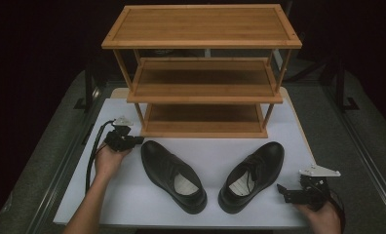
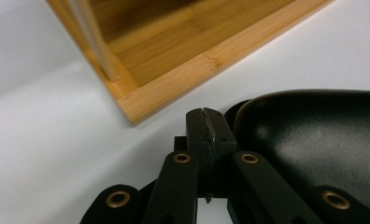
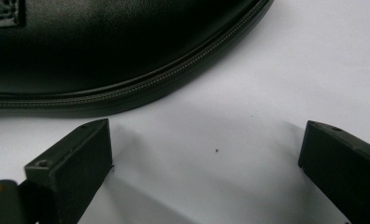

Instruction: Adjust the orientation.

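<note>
Two black leather shoes lie on the white table top in front of a wooden rack (image 1: pixel 203 73). The left shoe (image 1: pixel 174 175) points its toe to the back left, the right shoe (image 1: pixel 252 176) to the back right. My left gripper (image 1: pixel 138 140) is shut with nothing between its jaws, its tip just left of the left shoe's toe (image 2: pixel 314 135). In the left gripper view the closed fingertips (image 2: pixel 206 128) sit beside that toe, near the rack's bottom corner (image 2: pixel 136 107). My right gripper (image 1: pixel 284 191) stands open on the table, right of the right shoe's side (image 3: pixel 103 56).
The three-shelf bamboo rack stands at the back of the table, its shelves bare. The white board (image 1: pixel 132 204) ends at the front edge near the person's forearms. Grey floor and dark frame posts (image 1: pixel 88 87) flank the table.
</note>
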The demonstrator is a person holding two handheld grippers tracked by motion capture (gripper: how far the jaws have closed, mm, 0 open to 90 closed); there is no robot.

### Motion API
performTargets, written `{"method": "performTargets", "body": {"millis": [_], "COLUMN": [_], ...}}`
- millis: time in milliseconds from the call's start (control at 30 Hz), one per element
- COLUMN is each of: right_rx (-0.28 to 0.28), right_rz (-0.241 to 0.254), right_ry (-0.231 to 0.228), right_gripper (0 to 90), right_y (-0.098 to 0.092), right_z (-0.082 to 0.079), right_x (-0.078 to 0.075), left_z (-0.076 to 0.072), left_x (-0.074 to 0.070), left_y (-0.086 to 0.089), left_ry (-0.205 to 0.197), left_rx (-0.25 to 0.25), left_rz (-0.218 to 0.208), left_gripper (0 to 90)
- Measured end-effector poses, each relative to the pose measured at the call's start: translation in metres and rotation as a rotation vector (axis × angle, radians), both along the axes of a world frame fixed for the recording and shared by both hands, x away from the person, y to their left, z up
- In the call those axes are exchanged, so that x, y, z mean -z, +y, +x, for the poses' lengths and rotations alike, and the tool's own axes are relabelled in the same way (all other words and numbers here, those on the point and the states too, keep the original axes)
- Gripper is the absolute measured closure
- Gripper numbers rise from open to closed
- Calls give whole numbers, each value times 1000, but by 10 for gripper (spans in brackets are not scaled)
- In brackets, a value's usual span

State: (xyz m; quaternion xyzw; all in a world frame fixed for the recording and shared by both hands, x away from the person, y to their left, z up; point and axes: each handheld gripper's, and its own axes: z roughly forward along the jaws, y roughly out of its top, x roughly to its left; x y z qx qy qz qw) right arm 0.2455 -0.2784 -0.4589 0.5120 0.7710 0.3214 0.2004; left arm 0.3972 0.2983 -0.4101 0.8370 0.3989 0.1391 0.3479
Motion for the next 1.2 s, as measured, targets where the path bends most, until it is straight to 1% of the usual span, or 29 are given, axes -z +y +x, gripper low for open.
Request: {"method": "performTargets", "body": {"millis": [33, 67, 133, 167, 200, 233, 300, 333, 400, 433, 467, 500, 533, 567, 600, 633, 667, 700, 733, 767, 833, 900, 933, 967, 1033, 1200], "right_rx": [0, 0, 0, -1, 0, 0, 0, 0, 0, 0, 0, 0, 0, 1, 1, 1, 0, 0, 0, 0, 0, 0, 0, 0, 0, 0], "right_rz": [0, 0, 0, 0, 0, 0, 0, 1, 1, 0, 0, 0, 0, 2, 1, 1, 1, 1, 1, 1, 1, -1, -1, -1, -1, 0], "right_ry": [0, -1, 0, 0, 0, 0, 0, 0, 0, 0, 0, 0, 0, 1, 0, 0, 0, 0, 0, 0, 0, 1, 1, 1, 1, 0], "right_gripper": [23, 23, 23, 23, 23, 23, 23, 23, 23, 23, 23, 23, 23, 23, 23, 23, 23, 23, 23, 23, 23, 23, 23, 23, 23, 23], "right_y": [0, 0, 0, 0, 0, 0, 0, 0, 0, 0, 0, 0, 0, 0, 0, 0, 0, 0, 0, 0, 0, 0, 0, 0, 0, 0], "right_z": [0, 0, 0, 0, 0, 0, 0, 0, 0, 0, 0, 0, 0, 0, 0, 0, 0, 0, 0, 0, 0, 0, 0, 0, 0, 0], "right_x": [0, 0, 0, 0, 0, 0, 0, 0, 0, 0, 0, 0, 0, 0, 0, 0, 0, 0, 0, 0, 0, 0, 0, 0, 0, 0], "left_z": [-6, -6, -15, -19, -27, -27, -37, -48, -60, -60, -71, -76, -76, -86, -91, -91, -98, -101, -108, -108, -116, -121, -123, -123, -121, -118], "left_x": [-3, -3, -7, -8, -10, -10, -10, -10, -10, -10, -8, -8, -8, -6, -6, -6, -4, -3, -1, -1, 4, 7, 8, 11, 14, 19], "left_y": [7, 7, 14, 17, 23, 23, 29, 33, 34, 34, 33, 32, 32, 28, 25, 25, 21, 18, 11, 11, 1, -6, -10, -17, -23, -31], "left_ry": [-4, -4, 0, 1, 3, 3, 11, 11, 9, 9, 7, 6, 6, 8, 7, 7, 7, 9, 14, 14, 27, 40, 48, 58, 67, 82], "left_rx": [-4, -4, -7, -7, -1, -1, 8, 6, 11, 11, 18, 25, 25, 39, 45, 45, 59, 68, 93, 93, 128, 152, 166, 193, 210, 231], "left_rz": [-17, -17, -17, -22, -37, -37, -64, -70, -74, -74, -78, -76, -76, -83, -83, -83, -89, -94, -97, -97, -92, -88, -92, -78, -67, -49], "left_gripper": [900, 900, 900, 900, 900, 900, 900, 900, 900, 900, 900, 900, 900, 900, 900, 900, 900, 900, 900, 900, 900, 900, 900, 900, 900, 900]}}
